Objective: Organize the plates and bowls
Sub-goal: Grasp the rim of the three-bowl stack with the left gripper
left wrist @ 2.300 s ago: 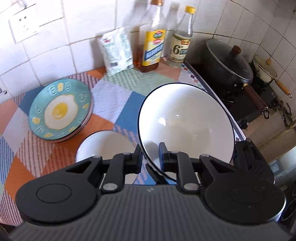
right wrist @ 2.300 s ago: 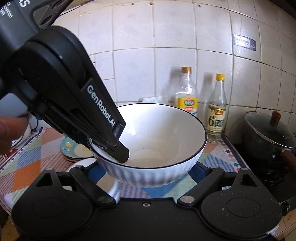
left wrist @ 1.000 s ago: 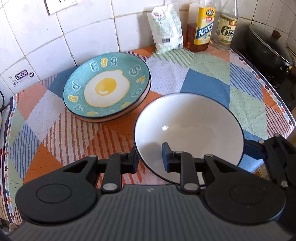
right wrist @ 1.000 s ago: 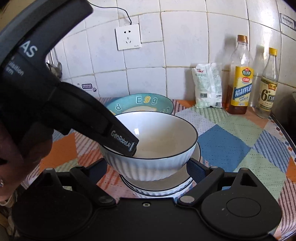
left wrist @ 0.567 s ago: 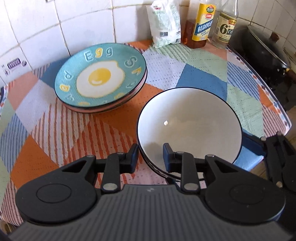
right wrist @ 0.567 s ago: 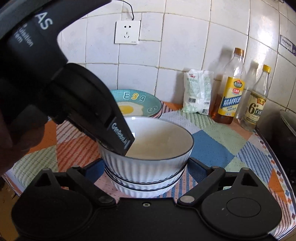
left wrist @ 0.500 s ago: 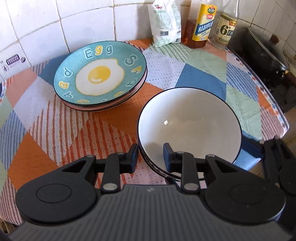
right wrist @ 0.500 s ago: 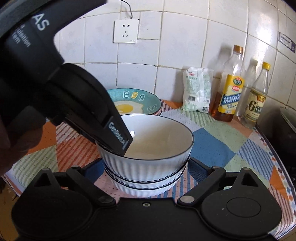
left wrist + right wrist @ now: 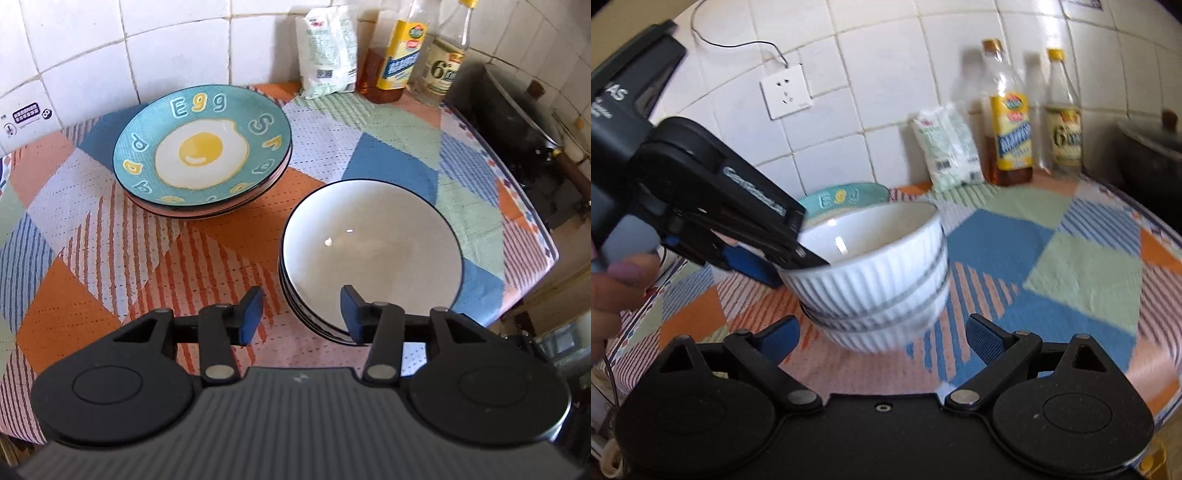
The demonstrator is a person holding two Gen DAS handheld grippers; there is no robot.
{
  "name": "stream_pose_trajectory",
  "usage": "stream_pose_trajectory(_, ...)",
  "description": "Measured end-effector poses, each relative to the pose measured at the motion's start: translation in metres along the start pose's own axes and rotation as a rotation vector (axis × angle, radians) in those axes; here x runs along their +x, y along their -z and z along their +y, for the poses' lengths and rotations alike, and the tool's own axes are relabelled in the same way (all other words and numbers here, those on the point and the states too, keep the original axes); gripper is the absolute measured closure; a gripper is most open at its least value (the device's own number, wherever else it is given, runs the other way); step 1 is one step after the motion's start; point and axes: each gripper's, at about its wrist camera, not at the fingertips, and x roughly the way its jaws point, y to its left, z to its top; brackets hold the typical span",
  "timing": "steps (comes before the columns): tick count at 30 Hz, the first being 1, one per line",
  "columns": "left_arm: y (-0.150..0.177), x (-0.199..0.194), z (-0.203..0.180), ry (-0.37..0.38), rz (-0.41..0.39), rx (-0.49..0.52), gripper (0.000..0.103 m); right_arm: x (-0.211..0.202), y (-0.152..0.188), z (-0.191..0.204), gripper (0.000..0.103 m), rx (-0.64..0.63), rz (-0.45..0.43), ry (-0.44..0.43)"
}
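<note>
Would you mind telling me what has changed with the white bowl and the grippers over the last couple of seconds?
The top white bowl, carried in the air before, now sits nested on the bowl stack. The left gripper has just been opening and released its rim, which is between the jaws untouched. The right gripper has drawn back, open. The egg plates and bottles stayed put.

The left gripper (image 9: 301, 308) points steeply down, its jaws parted and just opened wider, one blue pad inside the rim of the top bowl (image 9: 371, 253) and the other outside, neither pressing on it. A hand (image 9: 607, 291) grips its handle at the left of the right wrist view. The right gripper (image 9: 882, 338) sits lower, jaws spread wide and holding nothing, the bowls ahead of its fingertips
</note>
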Motion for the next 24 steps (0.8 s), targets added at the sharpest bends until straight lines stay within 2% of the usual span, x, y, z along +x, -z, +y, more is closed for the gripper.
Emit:
stream_pose_trajectory(5,0.004,-0.02,0.009,0.01,-0.04,-0.021,0.053,-0.011,0.004,-0.004,0.006,0.07,-0.015,-0.009)
stream_pose_trajectory(10,0.011,-0.042,0.033,0.137,-0.071,-0.123,0.05,-0.022,0.002,0.003,0.006,0.102,0.001,-0.01)
stream_pose_trajectory(15,0.022,-0.053,0.046,0.172,-0.1,-0.258,0.05,-0.037,0.001,0.019,0.005,0.042,-0.014,-0.018)
stream_pose_trajectory(20,0.033,-0.05,0.052,0.211,-0.08,-0.306,0.05,-0.05,0.001,0.024,0.005,0.039,-0.017,-0.004)
stream_pose_trajectory(22,0.037,-0.049,0.056,0.254,-0.095,-0.333,0.05,-0.052,0.001,0.024,0.005,0.027,-0.017,0.005)
stream_pose_trajectory(24,0.039,-0.049,0.06,0.291,-0.106,-0.357,0.05,-0.047,0.0,0.026,0.005,-0.003,0.023,0.001)
